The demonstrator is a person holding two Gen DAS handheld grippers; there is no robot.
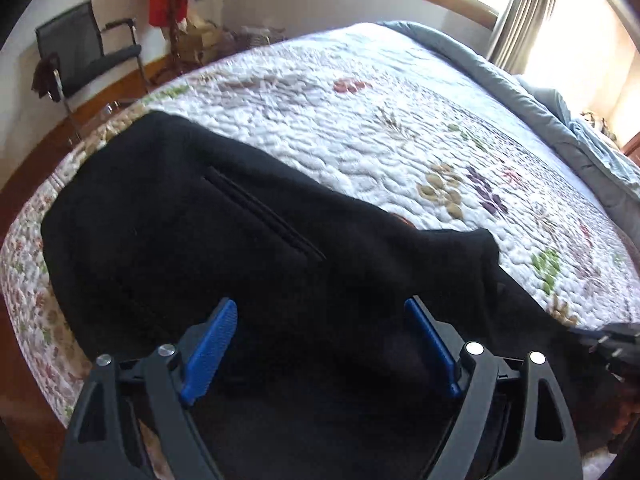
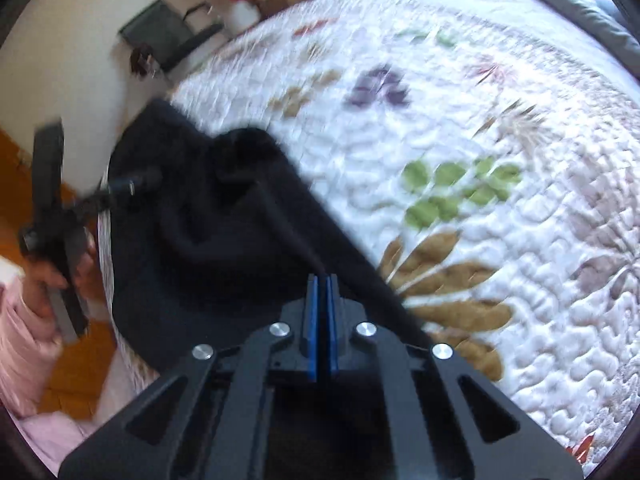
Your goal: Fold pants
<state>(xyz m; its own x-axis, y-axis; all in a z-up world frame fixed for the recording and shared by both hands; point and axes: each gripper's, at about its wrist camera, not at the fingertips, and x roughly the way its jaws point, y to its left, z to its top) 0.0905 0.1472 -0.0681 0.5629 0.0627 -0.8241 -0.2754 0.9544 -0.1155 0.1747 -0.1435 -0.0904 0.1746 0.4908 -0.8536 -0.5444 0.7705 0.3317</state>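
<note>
Black pants (image 1: 208,232) are lying on the flowered quilt (image 1: 380,128) w/ their long axis running approx 10 o'clock to 4 o'clock in the left wrist view, broad pocket end toward 10, narrower bunched end toward 4. Left claw (image 1: 320,312) is hovering over them at 6 o'clock, jaws spread wide, gripping nothing. Right claw (image 2: 321,280) is sitting w/ blue pads pressed together, tips at the pants (image 2: 192,240); can't tell if cloth is pinched. Chair (image 1: 84,52) is standing at 10 o'clock.

Right view motion-blurred — pants (image 2: 208,240) perhaps pinched; lower edge cut off.
</note>
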